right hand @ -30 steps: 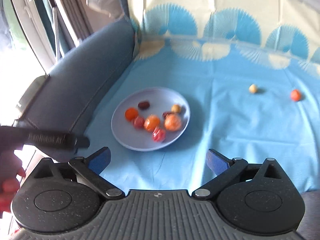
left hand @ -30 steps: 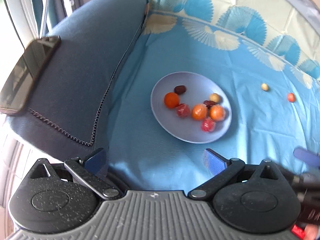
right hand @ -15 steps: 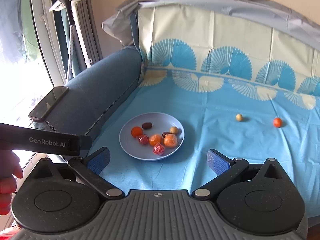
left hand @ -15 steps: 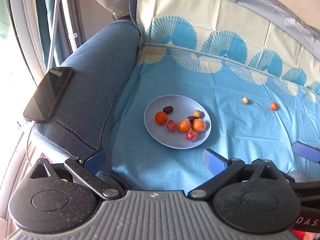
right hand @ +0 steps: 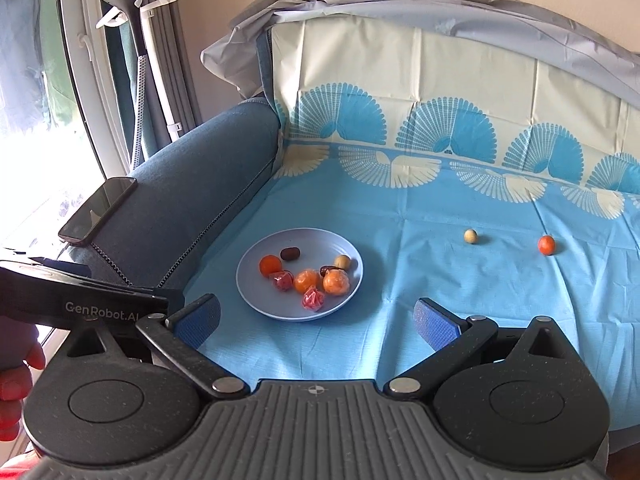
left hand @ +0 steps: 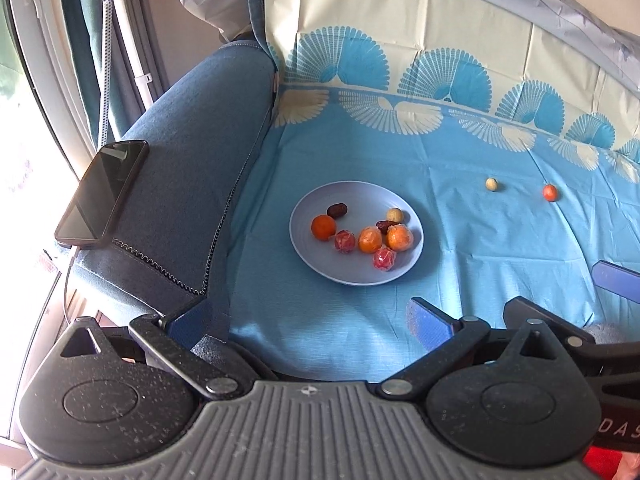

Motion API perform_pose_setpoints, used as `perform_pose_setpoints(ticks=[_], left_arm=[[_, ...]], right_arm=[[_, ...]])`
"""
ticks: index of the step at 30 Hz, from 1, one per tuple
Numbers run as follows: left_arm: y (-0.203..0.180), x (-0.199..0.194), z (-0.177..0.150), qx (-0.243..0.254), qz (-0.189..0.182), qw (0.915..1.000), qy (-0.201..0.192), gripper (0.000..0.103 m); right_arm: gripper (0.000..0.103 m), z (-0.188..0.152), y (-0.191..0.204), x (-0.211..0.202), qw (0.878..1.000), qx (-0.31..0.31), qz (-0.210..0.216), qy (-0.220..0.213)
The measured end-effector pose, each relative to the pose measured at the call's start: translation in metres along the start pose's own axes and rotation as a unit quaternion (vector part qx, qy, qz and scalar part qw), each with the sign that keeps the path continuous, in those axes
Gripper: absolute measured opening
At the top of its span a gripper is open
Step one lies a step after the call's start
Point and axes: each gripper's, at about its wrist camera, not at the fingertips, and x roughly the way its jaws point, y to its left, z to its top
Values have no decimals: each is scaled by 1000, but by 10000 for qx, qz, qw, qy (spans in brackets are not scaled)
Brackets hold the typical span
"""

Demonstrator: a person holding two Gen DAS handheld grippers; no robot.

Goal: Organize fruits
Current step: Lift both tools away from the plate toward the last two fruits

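Fruits mostly sit on the plate [right hand: 248, 280] ahead; a pale fruit [right hand: 470, 236] and orange fruit [right hand: 546, 245] remain far right. Left gripper [left hand: 308, 318] and right gripper [right hand: 318, 318] gape wide, empty.

A dark phone [left hand: 102, 194] lies on the blue sofa armrest [left hand: 188, 160]

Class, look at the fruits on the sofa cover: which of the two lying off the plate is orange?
The orange one is the small round fruit farthest right on the blue cover; its neighbour to the left, the pale beige fruit, lies nearer the plate.
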Motion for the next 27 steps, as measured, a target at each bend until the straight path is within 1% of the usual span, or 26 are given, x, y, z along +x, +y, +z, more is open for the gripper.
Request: perform_pose_setpoints(ticks=[15, 24, 27], left_arm=[[-9, 16, 8, 124, 101, 9997, 196, 103], [-38, 35, 23, 463, 160, 9983, 309, 103], [-53, 46, 29, 582, 76, 9975, 392, 103]], right_arm=[[102, 0, -5, 13, 9999, 88, -20, 63], [102, -5, -30, 23, 9993, 337, -174, 6], [102, -6, -44, 29, 9987, 430, -269, 45]])
